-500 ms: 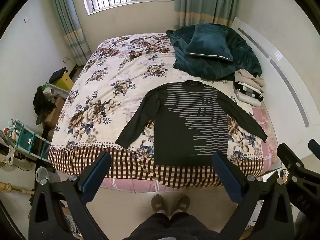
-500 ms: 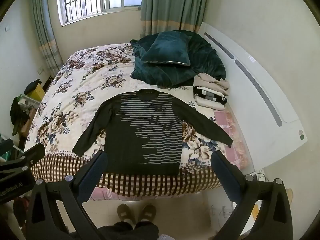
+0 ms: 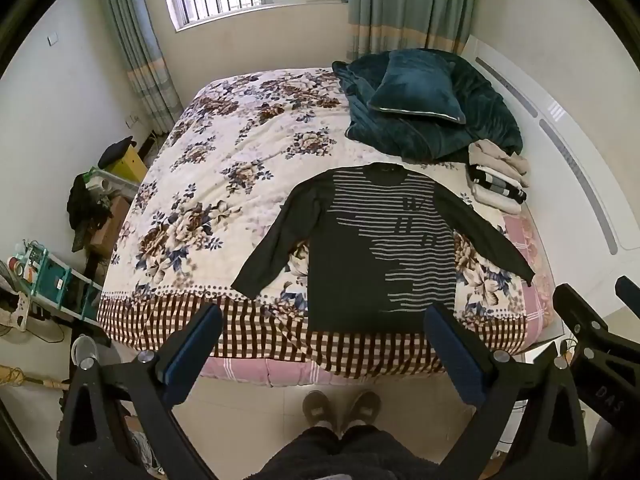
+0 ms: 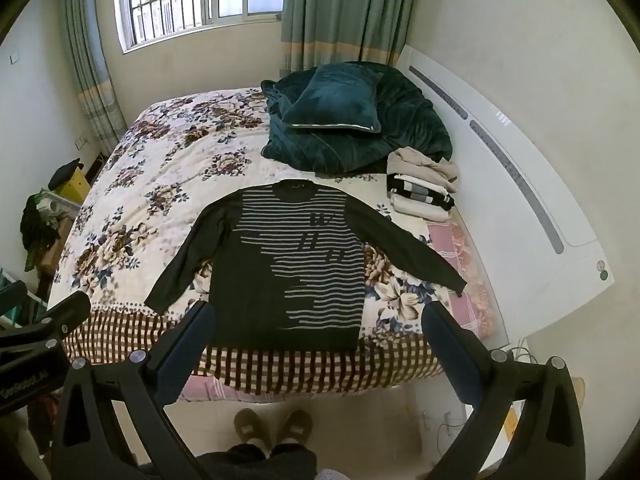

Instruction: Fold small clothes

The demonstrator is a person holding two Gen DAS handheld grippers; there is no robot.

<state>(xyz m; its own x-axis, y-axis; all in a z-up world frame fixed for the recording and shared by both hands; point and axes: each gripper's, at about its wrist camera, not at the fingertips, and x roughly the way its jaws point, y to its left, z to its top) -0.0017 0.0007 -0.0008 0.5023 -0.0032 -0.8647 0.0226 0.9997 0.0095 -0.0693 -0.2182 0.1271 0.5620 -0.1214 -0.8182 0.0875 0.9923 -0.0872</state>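
Note:
A dark long-sleeved sweater (image 3: 360, 256) (image 4: 260, 292) with grey stripes lies flat, face up, on the near part of the bed, both sleeves spread out and the hem toward me. My left gripper (image 3: 324, 320) hangs open above the bed's near edge, well short of the hem, with nothing between its blue pads. My right gripper (image 4: 316, 320) is open too, held high over the same edge, and empty. Each gripper shows at the side of the other's view.
A floral quilt (image 3: 224, 184) with a checked border covers the bed. A teal blanket and pillow (image 3: 420, 92) lie at the head, with a stack of folded clothes (image 3: 500, 180) (image 4: 424, 192) beside them. A person's slippered feet (image 3: 340, 408) stand at the foot. Clutter fills the left floor.

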